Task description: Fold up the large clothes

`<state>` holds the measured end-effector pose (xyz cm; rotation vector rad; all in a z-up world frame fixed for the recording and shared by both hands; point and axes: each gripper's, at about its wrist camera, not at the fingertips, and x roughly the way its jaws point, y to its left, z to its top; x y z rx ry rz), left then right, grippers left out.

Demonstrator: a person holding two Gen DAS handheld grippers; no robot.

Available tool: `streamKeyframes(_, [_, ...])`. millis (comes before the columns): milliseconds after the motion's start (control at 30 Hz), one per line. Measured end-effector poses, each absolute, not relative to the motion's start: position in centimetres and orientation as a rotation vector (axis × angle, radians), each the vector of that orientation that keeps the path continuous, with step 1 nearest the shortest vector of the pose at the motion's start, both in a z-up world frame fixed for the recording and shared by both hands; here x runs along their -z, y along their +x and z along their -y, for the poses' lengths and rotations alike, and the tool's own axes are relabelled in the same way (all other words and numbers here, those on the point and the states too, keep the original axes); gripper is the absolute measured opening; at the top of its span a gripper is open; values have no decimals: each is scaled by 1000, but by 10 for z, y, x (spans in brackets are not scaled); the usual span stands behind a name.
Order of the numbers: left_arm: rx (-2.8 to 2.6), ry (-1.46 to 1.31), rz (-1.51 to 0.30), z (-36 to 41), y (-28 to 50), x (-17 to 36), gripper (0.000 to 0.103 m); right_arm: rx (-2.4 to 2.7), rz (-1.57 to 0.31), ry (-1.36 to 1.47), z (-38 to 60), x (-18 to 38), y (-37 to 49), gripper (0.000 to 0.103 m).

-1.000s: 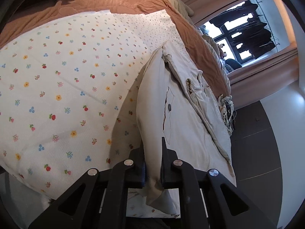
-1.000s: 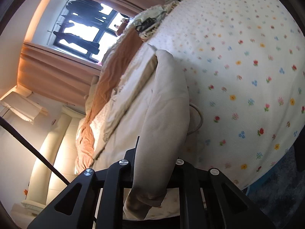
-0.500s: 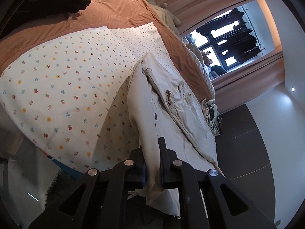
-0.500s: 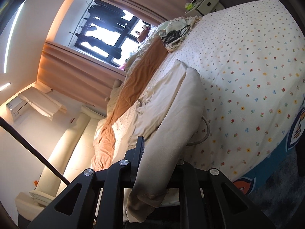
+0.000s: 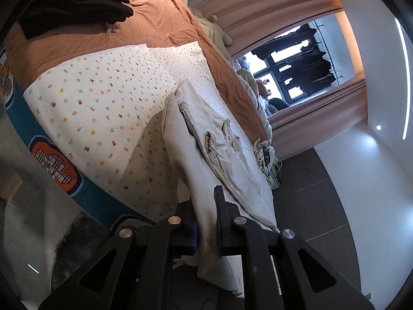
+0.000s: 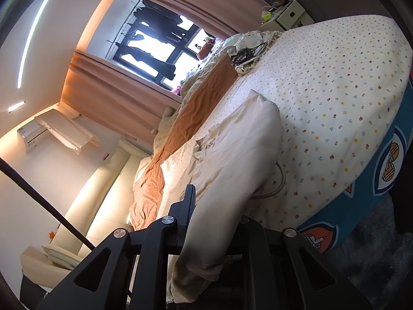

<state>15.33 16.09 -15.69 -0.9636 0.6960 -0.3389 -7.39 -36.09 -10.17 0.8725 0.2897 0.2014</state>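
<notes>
The left gripper (image 5: pixel 205 218) and the right gripper (image 6: pixel 215 217) each pinch one edge of the beige garment (image 5: pixel 206 152), so the cloth hangs stretched toward 12 o'clock over the flowered bed (image 5: pixel 103 103), probably to fold it evenly.

Bed (image 5: pixel 108 108) with floral sheet; directly on it: beige garment (image 5: pixel 222 155), rust-orange blanket (image 5: pixel 160 25), black clothing (image 5: pixel 74 2), cable-topped cloth pile (image 6: pixel 247 51) near far edge.
</notes>
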Motion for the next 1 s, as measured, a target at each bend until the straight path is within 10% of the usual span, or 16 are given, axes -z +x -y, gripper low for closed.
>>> streamKeyframes(1000, [467, -951, -457, -180, 106, 54, 12, -307, -126, 836, 385, 81, -76, 12])
